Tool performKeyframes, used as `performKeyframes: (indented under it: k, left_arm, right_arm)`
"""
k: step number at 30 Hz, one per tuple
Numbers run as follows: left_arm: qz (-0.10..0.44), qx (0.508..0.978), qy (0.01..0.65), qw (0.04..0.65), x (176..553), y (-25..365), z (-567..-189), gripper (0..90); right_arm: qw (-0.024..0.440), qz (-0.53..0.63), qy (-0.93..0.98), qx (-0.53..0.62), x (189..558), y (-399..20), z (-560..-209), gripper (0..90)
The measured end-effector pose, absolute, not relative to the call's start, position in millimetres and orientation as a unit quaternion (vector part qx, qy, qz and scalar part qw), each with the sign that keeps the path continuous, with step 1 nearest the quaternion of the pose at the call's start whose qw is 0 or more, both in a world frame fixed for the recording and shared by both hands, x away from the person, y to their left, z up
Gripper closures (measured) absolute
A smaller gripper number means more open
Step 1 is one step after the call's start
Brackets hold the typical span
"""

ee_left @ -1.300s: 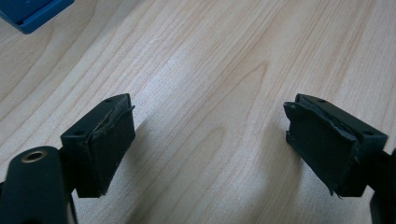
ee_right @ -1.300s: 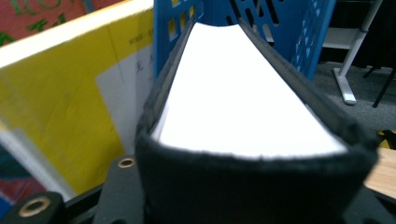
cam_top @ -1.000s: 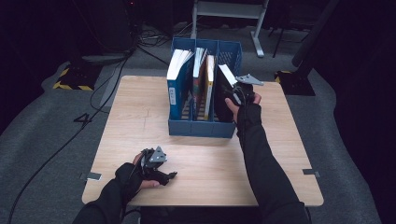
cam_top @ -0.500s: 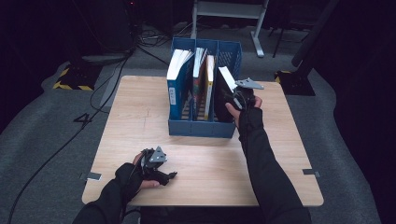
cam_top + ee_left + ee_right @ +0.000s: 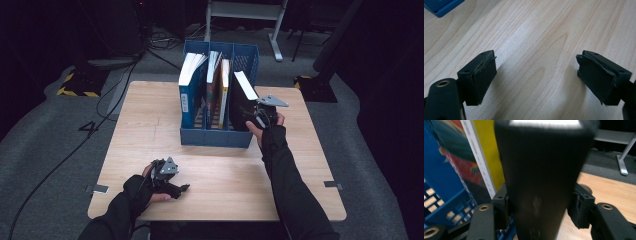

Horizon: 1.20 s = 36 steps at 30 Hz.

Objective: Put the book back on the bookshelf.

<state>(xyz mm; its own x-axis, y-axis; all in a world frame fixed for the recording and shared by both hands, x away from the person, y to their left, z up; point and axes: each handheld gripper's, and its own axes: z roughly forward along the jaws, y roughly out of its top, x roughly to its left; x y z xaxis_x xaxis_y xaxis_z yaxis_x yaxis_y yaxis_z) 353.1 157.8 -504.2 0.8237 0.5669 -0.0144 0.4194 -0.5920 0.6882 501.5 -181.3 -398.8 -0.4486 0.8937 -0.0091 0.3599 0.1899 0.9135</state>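
One blue file rack [image 5: 216,137] with three compartments stands on the tabletop [image 5: 150,120], toward its far middle. Four books in it, as far as visible: one blue-spined book [image 5: 189,95] in the left slot, two in the middle slot (a colourful one [image 5: 214,87] and a yellow one [image 5: 224,92]), and one black book [image 5: 241,102] in the right slot, leaning with its white top edge tipped toward the right.

Two tongs, one per hand. Right tongs [image 5: 261,114] sit at the rack's right front corner, right against the black book. In the right gripper view the black book [image 5: 541,177] stands upright between the two pads, filling the gap; the left pad [image 5: 504,211] is at its cover, the right pad [image 5: 576,210] looks just off the other cover, though blur makes contact hard to tell. The jaws have just been opening, with the book between them, so a loose bracket rather than a firm grip. Yellow book [image 5: 487,152] and rack wall [image 5: 446,207] lie just to the left there.

Left tongs [image 5: 169,180] rest low on the near left part of the tabletop, well apart from rack and books. In the left gripper view the left tongs [image 5: 536,75] are spread wide, bare wood [image 5: 536,37] between the pads, holding nothing. Rack corner [image 5: 441,6] at top left.
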Motion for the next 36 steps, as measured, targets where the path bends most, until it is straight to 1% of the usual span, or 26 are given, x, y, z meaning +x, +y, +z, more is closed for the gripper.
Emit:
performKeyframes:
  k: [2,5,10,16,21,29,36]
  left_arm:
    - [0.104,0.886,0.278,0.356,353.1,157.9,-504.1,15.2]
    - [0.104,0.886,0.278,0.356,353.1,157.9,-504.1,15.2]
    - [0.104,0.886,0.278,0.356,353.1,157.9,-504.1,15.2]
    - [0.104,0.886,0.278,0.356,353.3,157.9,-504.1,15.2]
    - [0.103,0.886,0.278,0.356,353.3,157.9,-504.1,15.2]
    - [0.103,0.886,0.278,0.356,353.3,157.9,-504.1,15.2]
    - [0.102,0.887,0.277,0.356,353.4,157.8,-504.1,15.2]
  right_arm:
    - [0.285,0.463,0.718,0.435,498.7,-183.9,-404.7,45.9]
    - [0.279,0.456,0.725,0.434,495.6,-185.3,-415.3,48.8]
    - [0.282,0.457,0.724,0.433,494.4,-184.6,-421.5,49.2]
    - [0.297,0.444,0.723,0.438,497.9,-177.4,-419.9,49.7]
    - [0.301,0.43,0.719,0.456,508.5,-169.0,-417.2,50.2]
    - [0.321,0.409,0.702,0.486,522.2,-150.9,-415.6,50.6]
    - [0.316,0.4,0.703,0.497,530.6,-147.0,-413.2,50.5]
